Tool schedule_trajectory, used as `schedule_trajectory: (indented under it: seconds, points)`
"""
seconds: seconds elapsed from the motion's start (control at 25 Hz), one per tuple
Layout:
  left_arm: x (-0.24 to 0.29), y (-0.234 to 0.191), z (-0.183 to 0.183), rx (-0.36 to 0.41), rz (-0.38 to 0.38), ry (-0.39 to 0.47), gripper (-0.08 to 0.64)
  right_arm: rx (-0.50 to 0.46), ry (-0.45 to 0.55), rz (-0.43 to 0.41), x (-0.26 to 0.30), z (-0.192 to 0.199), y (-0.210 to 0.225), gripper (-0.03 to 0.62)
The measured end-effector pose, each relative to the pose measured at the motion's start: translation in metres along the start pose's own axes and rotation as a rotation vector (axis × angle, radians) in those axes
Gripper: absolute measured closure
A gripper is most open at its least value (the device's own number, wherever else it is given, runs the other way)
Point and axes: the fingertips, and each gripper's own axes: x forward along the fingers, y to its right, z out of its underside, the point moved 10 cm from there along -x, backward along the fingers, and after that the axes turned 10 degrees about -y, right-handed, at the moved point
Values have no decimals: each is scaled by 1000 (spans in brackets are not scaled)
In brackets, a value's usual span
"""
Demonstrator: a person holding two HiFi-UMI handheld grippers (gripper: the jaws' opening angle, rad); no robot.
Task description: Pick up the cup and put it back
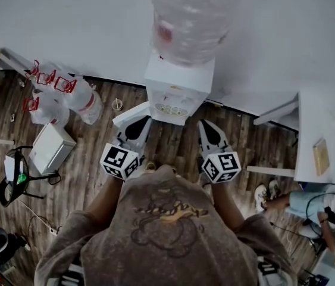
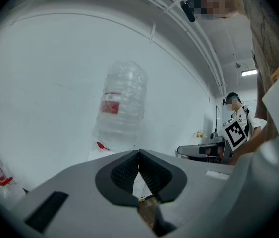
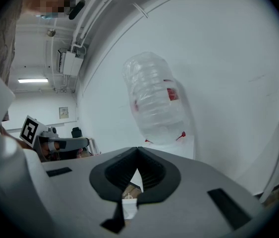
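One water dispenser stands against the wall and carries one clear upturned bottle. The bottle bears a single red label, and its print is too blurred to read. Whether the bottle holds water cannot be told.

One small pale cup stands on the floor just left of the dispenser, close to the wall.

Farther left of the dispenser is a cluster of clear spare bottles showing four red handles. One white box sits in front of them.

Two grippers point at the dispenser, each with one square-marker cube. The left gripper has its jaws pressed together on nothing. The right gripper likewise has its jaws together and holds nothing. Both are well apart from the cup.
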Motion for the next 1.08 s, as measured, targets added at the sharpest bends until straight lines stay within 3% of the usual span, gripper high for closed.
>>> schedule_trajectory:
  seconds: [1.08]
  points:
    - [-17,-3,3,-47,-28,-1,557,3,2,-20,-1,2,-18,591]
